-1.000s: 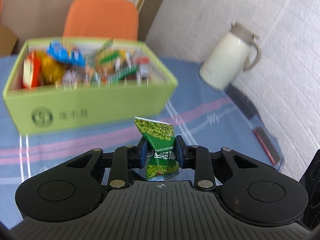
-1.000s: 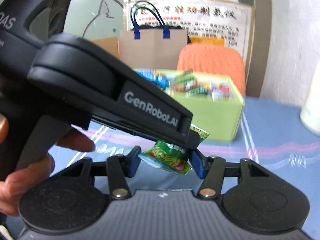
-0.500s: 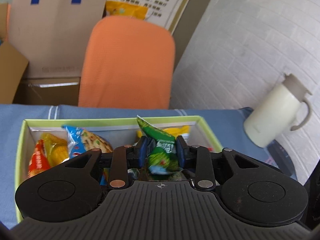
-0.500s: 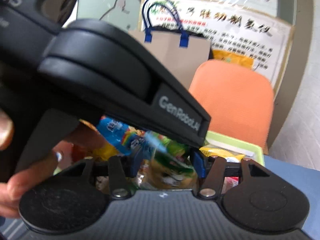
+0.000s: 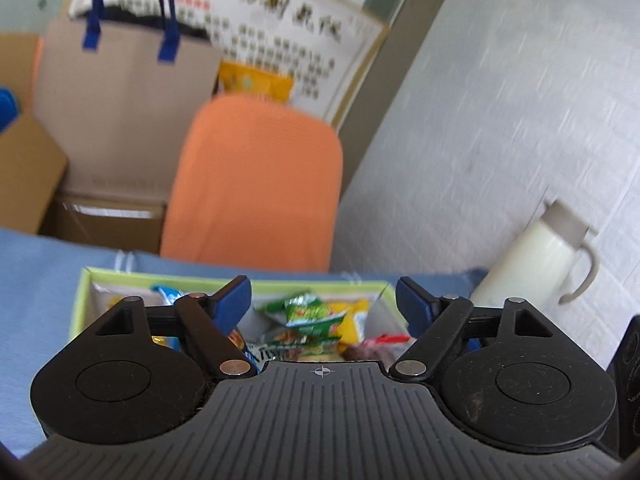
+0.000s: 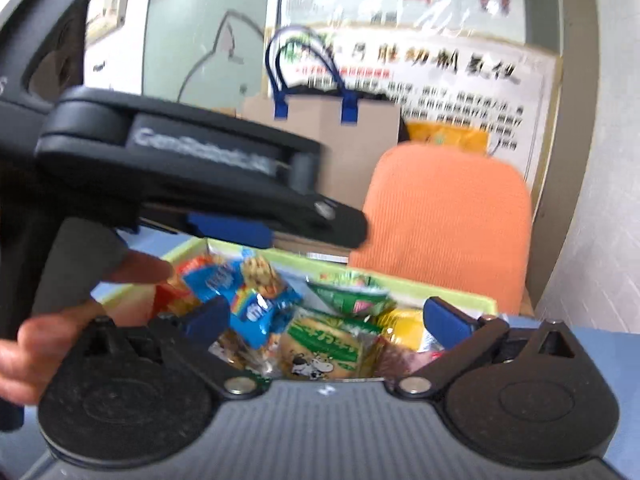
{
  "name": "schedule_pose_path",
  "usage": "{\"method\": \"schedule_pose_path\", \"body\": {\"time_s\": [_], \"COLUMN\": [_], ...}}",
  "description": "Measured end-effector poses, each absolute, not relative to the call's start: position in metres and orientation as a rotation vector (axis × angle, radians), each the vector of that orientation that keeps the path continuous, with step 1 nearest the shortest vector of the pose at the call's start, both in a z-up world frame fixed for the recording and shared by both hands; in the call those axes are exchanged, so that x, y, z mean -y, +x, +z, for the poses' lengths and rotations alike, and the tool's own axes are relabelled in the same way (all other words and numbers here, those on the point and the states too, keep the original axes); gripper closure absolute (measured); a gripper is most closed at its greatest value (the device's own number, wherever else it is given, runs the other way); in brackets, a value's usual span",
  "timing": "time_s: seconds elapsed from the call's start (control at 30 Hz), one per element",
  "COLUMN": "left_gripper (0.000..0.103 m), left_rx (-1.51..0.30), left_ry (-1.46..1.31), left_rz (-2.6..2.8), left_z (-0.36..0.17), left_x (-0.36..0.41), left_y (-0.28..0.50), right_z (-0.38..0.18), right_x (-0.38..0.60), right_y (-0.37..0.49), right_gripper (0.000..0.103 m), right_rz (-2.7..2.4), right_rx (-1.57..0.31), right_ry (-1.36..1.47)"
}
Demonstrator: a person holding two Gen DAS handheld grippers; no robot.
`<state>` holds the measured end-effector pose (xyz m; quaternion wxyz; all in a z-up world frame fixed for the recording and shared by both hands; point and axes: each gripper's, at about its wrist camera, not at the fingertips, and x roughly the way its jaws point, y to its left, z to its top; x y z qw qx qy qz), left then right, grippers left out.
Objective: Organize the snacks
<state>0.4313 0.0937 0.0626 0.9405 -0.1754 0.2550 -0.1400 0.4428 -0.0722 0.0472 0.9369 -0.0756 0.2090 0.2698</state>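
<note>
green box (image 5: 84, 292): near wall and most of the floor hidden behind the left gripper's body
snack packets (image 6: 320, 340): lower ones covered by the right gripper's body
wall poster (image 6: 452, 76): print blurred, unreadable
person's hand (image 6: 48, 340): cut off at the frame's left edge

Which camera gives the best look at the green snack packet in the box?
The right wrist view: the green snack packet sits clear atop the pile. The left wrist view shows green snack packet smaller, more blurred, among other snacks.
</note>
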Motion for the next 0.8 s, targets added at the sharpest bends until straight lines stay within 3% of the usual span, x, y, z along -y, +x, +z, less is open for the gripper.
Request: {"method": "schedule_pose_path", "body": {"time_s": [0.17,0.33,0.67,0.8], "left_gripper": [0.026,0.017,0.020,0.020], "left_rx": [-0.444,-0.474,-0.561,-0.569], "left_ry": [-0.369,-0.369,-0.284,-0.230], "left_rz": [-0.258,-0.160,-0.051,-0.075], "left_z": [0.084,0.065,0.028,0.021], "left_x": [-0.100,-0.091,-0.044,-0.027], "left_y": [0.373,0.296,0.172,0.138], "right_z": [0.060,0.040,-0.007,-0.001], "right_x": [0.084,0.096,0.148,0.163], "right_y": [0.384,0.299,0.185,0.144], "right_gripper": [0.000,0.000,0.000,0.000], "right_rz": [0.474,0.286,0.090,0.000], "right_rx": [-0.387,-0.433,-0.553,-0.511], "right_ry": [-0.148,-0.156,-0.020,0.046]}}
